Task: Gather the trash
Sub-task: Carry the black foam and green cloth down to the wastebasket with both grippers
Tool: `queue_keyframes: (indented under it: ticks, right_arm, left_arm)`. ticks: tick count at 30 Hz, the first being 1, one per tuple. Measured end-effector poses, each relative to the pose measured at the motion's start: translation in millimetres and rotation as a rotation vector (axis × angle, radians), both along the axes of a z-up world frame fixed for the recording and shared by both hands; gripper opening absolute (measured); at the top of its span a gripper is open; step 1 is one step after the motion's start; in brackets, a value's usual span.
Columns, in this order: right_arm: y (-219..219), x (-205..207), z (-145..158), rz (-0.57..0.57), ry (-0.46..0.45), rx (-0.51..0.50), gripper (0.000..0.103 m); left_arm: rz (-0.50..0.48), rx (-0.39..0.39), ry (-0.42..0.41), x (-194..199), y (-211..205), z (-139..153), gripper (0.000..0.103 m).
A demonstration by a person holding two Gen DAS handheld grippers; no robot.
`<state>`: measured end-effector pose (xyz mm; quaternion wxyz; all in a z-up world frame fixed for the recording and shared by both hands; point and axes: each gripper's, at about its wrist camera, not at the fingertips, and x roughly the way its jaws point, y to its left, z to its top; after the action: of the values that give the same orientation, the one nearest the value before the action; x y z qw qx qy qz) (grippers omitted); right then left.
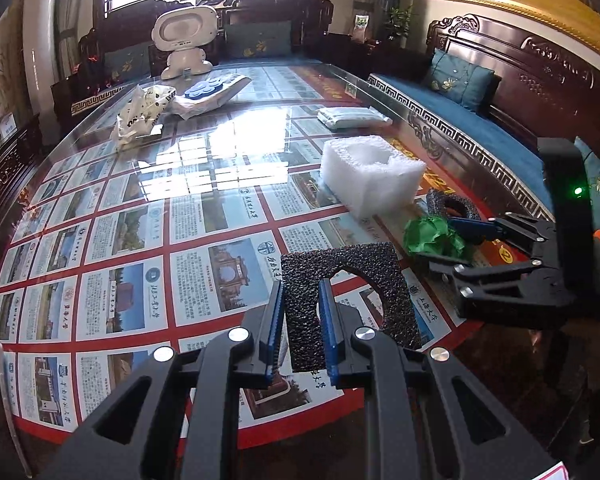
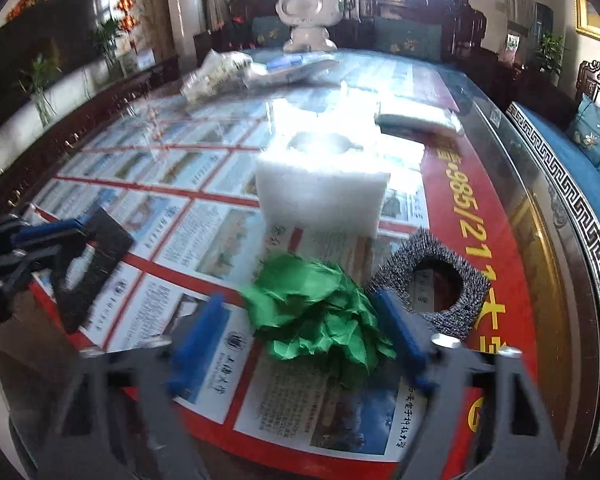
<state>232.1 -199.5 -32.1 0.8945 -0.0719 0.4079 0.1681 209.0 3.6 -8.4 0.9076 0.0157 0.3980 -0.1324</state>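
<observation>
**Trash collection at an early stage: first two pieces being taken**

The black foam sheet (image 1: 348, 300), a flat piece with an arched cut-out, stands between the blue pads of the left tongs (image 1: 303, 320), which are clenched on its edge; it appears lifted clear of the counter (image 1: 100, 240). Taking the white foam block (image 1: 370, 174) as landmark: the crumpled green paper (image 2: 320, 312) lies just in front of the block, on the counter, between the spread pads of the right tongs (image 2: 300, 340), which are released and not yet closed on it. A black foam ring (image 2: 432, 280) lies just beside the paper, in front of the block and to its right. Behind the block rests a flat wrapped packet (image 1: 350, 116); farther behind and to its left lie a crumpled plastic bag (image 1: 140, 114) and a package with a blue print (image 1: 208, 94), near a white robot figure (image 1: 184, 44).

No bin or bag for the trash is in view. Judged from this layout, one piece is in hand, one is about to be gripped, and the block and ring, and possibly the far wrappers, are still to collect.
</observation>
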Motion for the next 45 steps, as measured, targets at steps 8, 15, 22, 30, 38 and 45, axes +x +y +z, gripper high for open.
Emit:
queue_keyframes:
  ticks: [8,15,22,30,38,45]
  right_arm:
    - [-10,-16,5,0.040,0.006,0.064,0.036]
    - [-17,-86,36,0.123,-0.070,0.135,0.036]
    - [-22,-178,63,0.190,-0.145,0.129,0.036]
    - [-31,-284,63,0.273,-0.134,0.150,0.036]
    - [-47,-362,5,0.225,-0.010,0.209,0.036]
    - [-43,-393,-43,0.208,0.083,0.215,0.036]
  left_arm:
    - [-0.001,-0.014,0.002,-7,2,-1,0.019]
    - [-0.028,-0.016,-0.033,-54,-2,9,0.019]
    - [-0.097,-0.027,-0.069,-134,-15,25,0.019]
    - [-0.157,-0.026,-0.067,-215,-21,27,0.019]
    - [-0.184,-0.036,0.077,-302,-23,-37,0.019]
    - [-0.204,-0.052,0.246,-338,-35,-115,0.019]
